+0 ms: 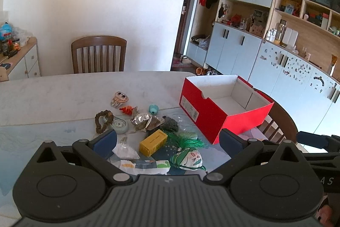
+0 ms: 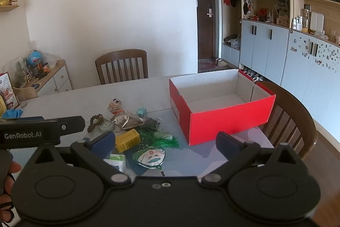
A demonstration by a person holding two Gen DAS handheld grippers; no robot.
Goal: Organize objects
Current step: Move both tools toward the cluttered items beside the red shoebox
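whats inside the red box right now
Nothing shows inside the red box: only its bare white walls and floor. Its near red wall hides the front strip of the floor in both views, so a small flat thing there cannot be ruled out. The clutter lies outside, on the table.

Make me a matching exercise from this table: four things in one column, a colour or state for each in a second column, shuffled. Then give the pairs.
Things
1. shoebox
2. small carton
3. tassel
4. left gripper

Colour or state
A. green
B. open, holding nothing
C. red outside, white inside, nothing in it
D. yellow

Pairs: 1-C, 2-D, 3-A, 4-B
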